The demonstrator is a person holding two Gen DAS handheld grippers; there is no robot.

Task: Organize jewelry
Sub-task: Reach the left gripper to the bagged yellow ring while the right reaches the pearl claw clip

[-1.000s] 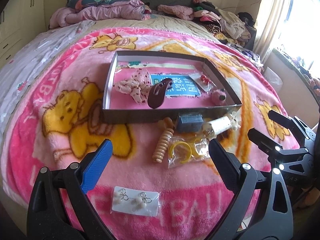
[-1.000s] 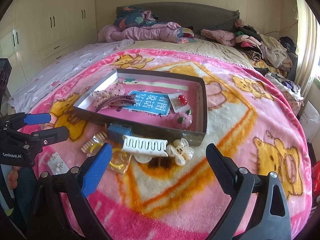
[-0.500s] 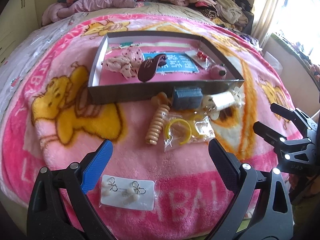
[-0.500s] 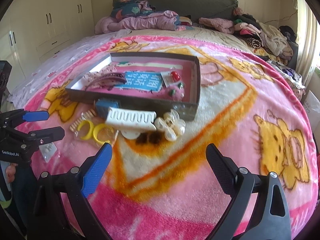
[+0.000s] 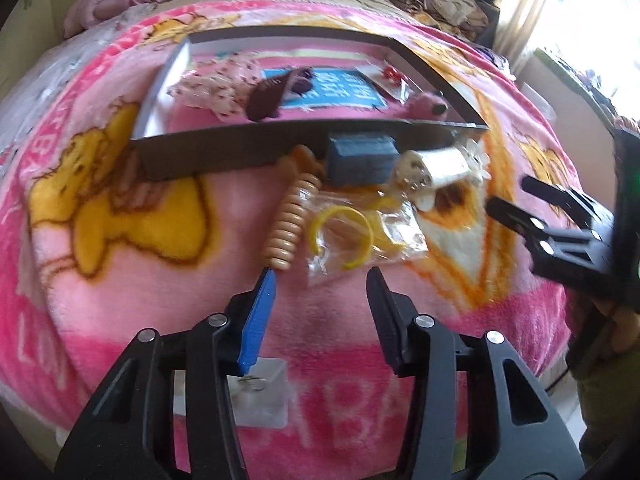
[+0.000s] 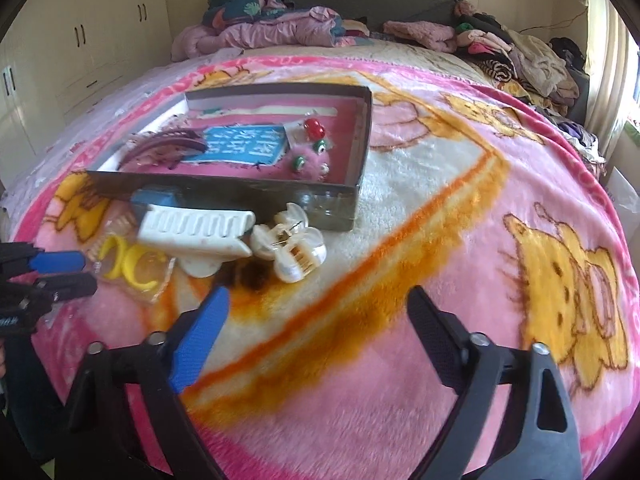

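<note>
A grey cardboard tray [image 5: 224, 152] lies on the pink blanket with a brown hair clip [image 5: 268, 96], a patterned bow and a pink fuzzy ball in it. In front of it lie a beige spiral clip [image 5: 290, 220], a bag of yellow hoops [image 5: 352, 236], a blue box [image 5: 360, 156], a long white clip [image 6: 196, 228] and a pearly flower clip [image 6: 292, 244]. My left gripper [image 5: 322, 276] hovers just short of the hoop bag, its jaws closing with nothing pressed between them. My right gripper [image 6: 318, 300] is closing over bare blanket below the flower clip.
A white earring card [image 5: 264, 392] lies under the left gripper's body. Heaps of clothes [image 6: 280, 24] cover the head of the bed, wardrobes [image 6: 80, 40] stand at the left. The right gripper [image 5: 516, 200] shows at the right of the left wrist view.
Both grippers have sunk closer to the blanket and the loose items. The left jaws have narrowed a lot, the right jaws a little. The earring card has slid under the left gripper.
</note>
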